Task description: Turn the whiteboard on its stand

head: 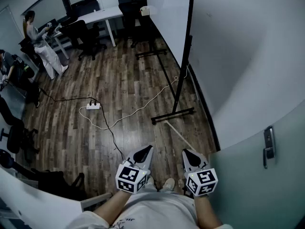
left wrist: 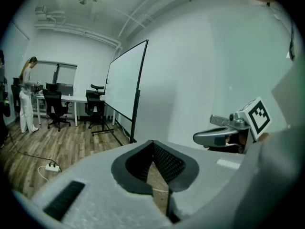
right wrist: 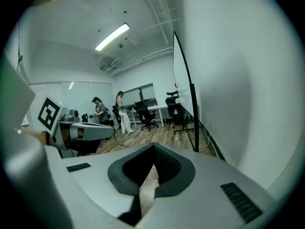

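We see a dark wood floor in the middle. A white wall fills the right side. At the top left stand a white desk and black chairs. A long light glows high up.

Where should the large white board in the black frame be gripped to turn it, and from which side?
Probably the near upright black frame edge of the white board, approached from this end. It stands edge-on toward the grippers and looks thin enough for jaws to straddle, with the wall close beside it. The left gripper and right gripper are shut and empty, so open first.
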Demonstrator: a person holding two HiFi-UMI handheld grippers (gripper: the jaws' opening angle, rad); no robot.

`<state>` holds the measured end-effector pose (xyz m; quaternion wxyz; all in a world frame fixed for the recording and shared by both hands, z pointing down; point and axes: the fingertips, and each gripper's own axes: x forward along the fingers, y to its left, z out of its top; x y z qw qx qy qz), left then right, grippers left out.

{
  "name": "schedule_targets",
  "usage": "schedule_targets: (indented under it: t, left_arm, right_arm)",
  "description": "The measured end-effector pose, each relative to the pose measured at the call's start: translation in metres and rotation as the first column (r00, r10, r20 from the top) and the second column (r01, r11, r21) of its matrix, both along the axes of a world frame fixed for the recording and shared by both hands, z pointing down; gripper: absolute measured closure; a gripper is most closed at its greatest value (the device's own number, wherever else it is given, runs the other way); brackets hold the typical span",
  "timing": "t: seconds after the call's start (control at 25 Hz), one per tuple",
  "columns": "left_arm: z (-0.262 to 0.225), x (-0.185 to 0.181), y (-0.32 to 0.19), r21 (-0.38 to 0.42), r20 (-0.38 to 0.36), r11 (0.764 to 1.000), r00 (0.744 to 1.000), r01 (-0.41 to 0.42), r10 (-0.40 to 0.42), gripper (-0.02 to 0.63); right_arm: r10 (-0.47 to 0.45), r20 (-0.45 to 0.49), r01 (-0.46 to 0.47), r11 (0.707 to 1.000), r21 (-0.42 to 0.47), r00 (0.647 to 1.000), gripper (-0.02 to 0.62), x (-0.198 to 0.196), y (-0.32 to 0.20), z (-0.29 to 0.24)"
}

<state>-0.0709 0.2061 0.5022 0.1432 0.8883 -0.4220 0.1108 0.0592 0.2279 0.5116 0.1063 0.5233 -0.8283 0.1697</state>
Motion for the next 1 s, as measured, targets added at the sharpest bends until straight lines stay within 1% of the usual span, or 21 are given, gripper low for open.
schedule_targets:
  t: [0.44, 0.64, 0.8, 1.0]
  left_arm:
    - [-0.004, -0.012, -0.002, 0.001, -0.006, 1.0, 1.0, -0.006, 0.006, 0.595]
    - [-0.005, -0.023, -0.005, 0.005, -0.002, 1.0, 1.0, -0.01, 0.01, 0.595]
    - [-0.002, -0.039, -0.006, 0.009, -0.009, 1.0, 1.0, -0.012, 0.012, 0.595]
    - [0.007, -0.055, -0.009, -0.007, -0.016, 1.0, 1.0, -0.013, 0.013, 0.595]
  right_arm:
    - [-0.001, -0.013, 0.001, 1.0, -0.007, 1.0, 0.591, -0.013, -0.001, 0.0]
    - [0.02, 0.051, -0.02, 1.0, -0.002, 0.998, 0.591, -0.022, -0.007, -0.006]
    - [0.03, 0.054, -0.03, 1.0, 0.009, 0.998, 0.591, -0.037, -0.011, -0.005]
    - [0.033, 0.051, -0.034, 0.999, 0.021, 0.998, 0.591, -0.054, -0.013, -0.005]
